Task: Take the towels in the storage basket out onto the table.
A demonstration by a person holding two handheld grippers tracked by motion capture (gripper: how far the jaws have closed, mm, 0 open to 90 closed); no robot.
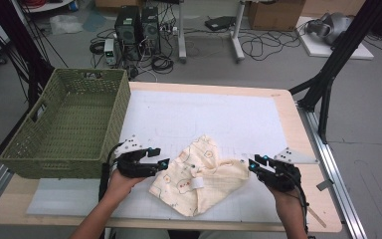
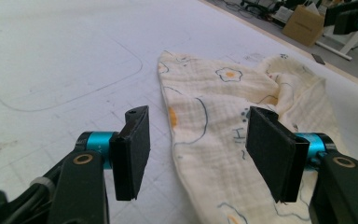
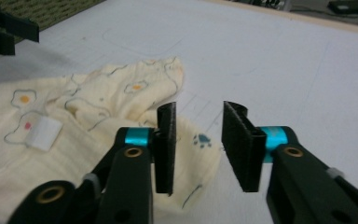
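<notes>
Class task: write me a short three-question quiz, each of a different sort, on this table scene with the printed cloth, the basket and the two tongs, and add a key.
1. True or false: the cream printed cloth lies inside the green woven basket.
2. Which tongs have the edge of the cloth between their open jaws? A. left tongs B. right tongs C. neither
3. Fill in: a small white ______ is sewn onto the cloth.

Key:
1. False; it lies crumpled on the white mat, beside the basket.
2. A; the left jaws straddle the cloth edge without pressing it, while the right jaws stand open just past the cloth's corner.
3. label
</notes>
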